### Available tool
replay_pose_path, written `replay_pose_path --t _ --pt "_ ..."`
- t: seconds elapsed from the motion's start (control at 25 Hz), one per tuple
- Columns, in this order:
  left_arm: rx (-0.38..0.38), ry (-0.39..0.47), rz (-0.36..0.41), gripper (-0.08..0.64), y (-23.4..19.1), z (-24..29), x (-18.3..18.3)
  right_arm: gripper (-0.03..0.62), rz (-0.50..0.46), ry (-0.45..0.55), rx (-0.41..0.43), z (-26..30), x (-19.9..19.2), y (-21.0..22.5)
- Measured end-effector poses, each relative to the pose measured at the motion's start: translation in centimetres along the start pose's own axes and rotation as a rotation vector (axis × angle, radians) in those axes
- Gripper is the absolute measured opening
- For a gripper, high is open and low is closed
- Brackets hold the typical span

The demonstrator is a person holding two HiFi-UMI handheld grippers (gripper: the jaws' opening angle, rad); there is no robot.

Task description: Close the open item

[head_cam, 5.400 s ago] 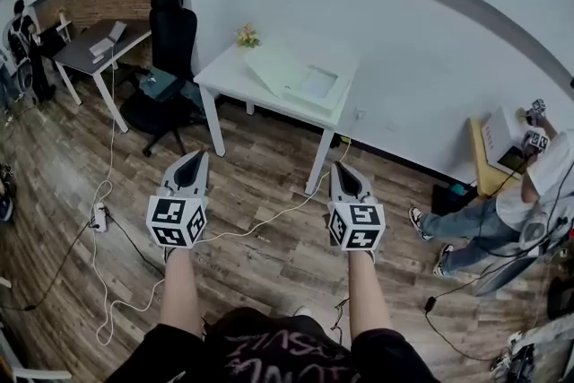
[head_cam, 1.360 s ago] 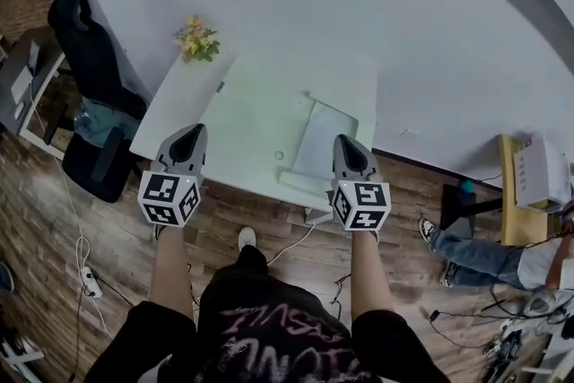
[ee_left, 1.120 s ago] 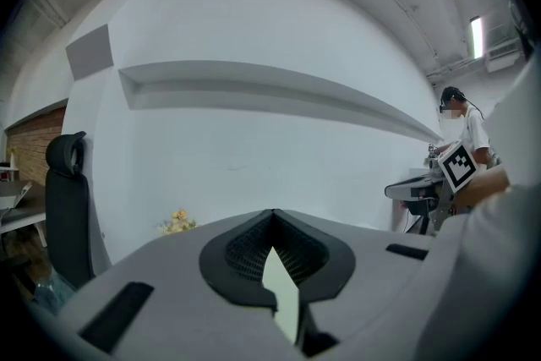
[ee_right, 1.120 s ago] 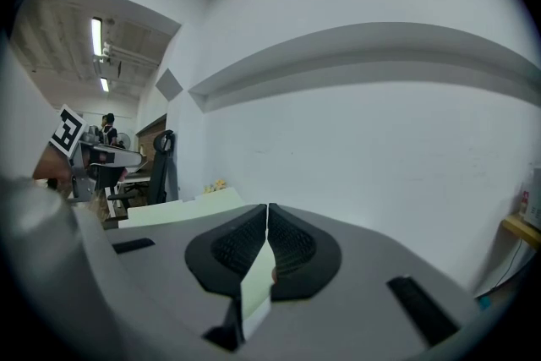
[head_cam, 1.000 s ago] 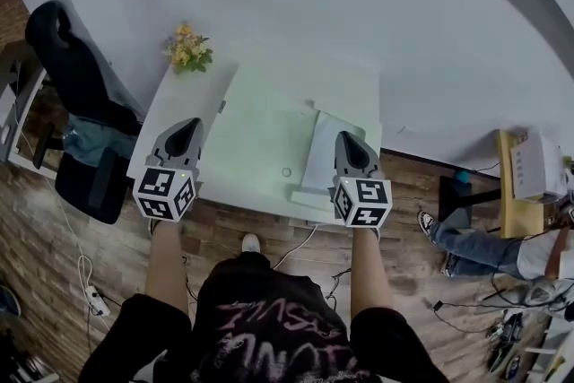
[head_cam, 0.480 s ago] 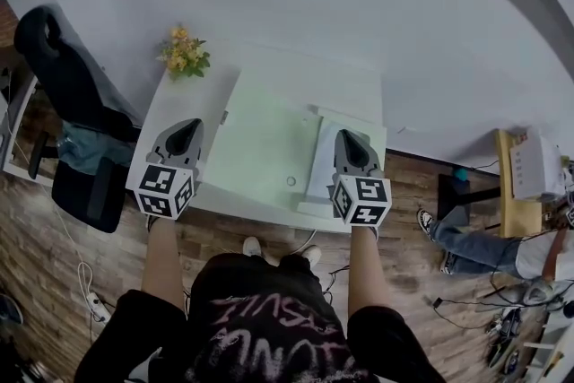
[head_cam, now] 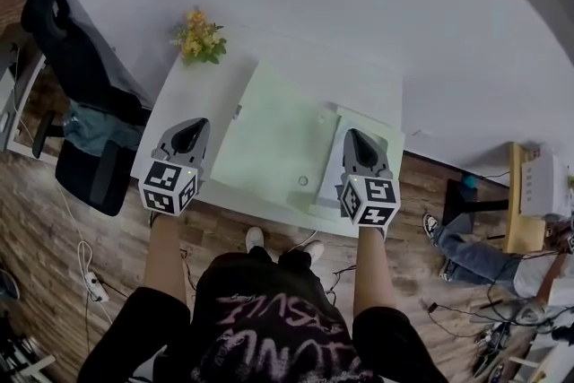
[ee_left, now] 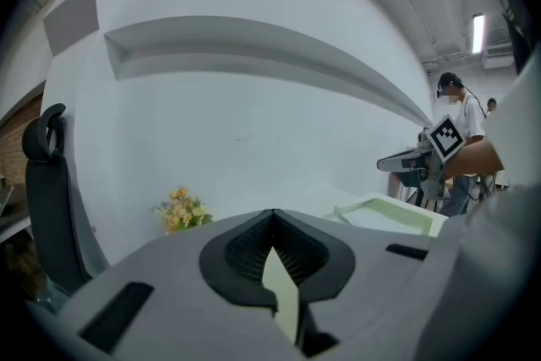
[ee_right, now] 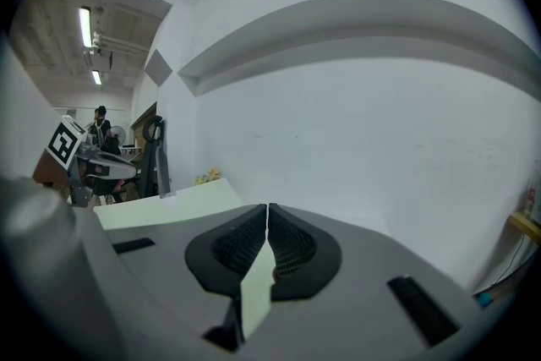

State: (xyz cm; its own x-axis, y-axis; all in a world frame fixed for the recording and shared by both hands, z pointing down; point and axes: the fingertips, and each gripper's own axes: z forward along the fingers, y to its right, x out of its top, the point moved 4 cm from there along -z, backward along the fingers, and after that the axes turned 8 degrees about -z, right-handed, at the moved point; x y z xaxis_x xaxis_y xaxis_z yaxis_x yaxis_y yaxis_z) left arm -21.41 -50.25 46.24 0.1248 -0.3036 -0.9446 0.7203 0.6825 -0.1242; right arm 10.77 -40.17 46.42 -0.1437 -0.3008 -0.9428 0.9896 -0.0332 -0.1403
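Right now I am holding both grippers level over the near edge of the white bench [head_cam: 193, 85]. The left gripper [head_cam: 192, 126] is hanging over its bare left part, its ribbed dark fingers [ee_left: 241, 254] pressed together at the tips with nothing between them. The right gripper [head_cam: 355, 135] is hovering above the open item [head_cam: 330, 177], a shallow pale box with a raised edge, lying at the bench's right end beside a smooth pale green mat [head_cam: 269, 139]. Its fingers [ee_right: 292, 245] are likewise closed and empty. Yellow flowers [head_cam: 201, 38] are standing at the far left corner.
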Motion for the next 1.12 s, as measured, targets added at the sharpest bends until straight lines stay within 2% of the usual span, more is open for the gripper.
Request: replay_pose_path --t 0.16,0.36,0.56,1.12 --pt "-0.015 -0.039 0.011 0.014 -1.4 0.6 -1.7 0.026 -0.002 -0.031 0.001 0.7 -0.8 -0.5" --pt "-0.038 -0.078 -0.04 0.015 -2.7 1.8 -4.1 0.026 -0.005 -0.075 -0.013 0.9 -2.1 -0.5" --pt "-0.114 -0.116 -0.054 0.017 -1.7 3.3 -5.8 0.026 -0.006 -0.105 -0.041 0.4 -3.3 0.2" --pt "-0.361 -0.037 -0.01 0.06 4.8 5.3 -2.8 0.026 0.024 -0.1 -0.105 -1.9 -4.2 2.7"
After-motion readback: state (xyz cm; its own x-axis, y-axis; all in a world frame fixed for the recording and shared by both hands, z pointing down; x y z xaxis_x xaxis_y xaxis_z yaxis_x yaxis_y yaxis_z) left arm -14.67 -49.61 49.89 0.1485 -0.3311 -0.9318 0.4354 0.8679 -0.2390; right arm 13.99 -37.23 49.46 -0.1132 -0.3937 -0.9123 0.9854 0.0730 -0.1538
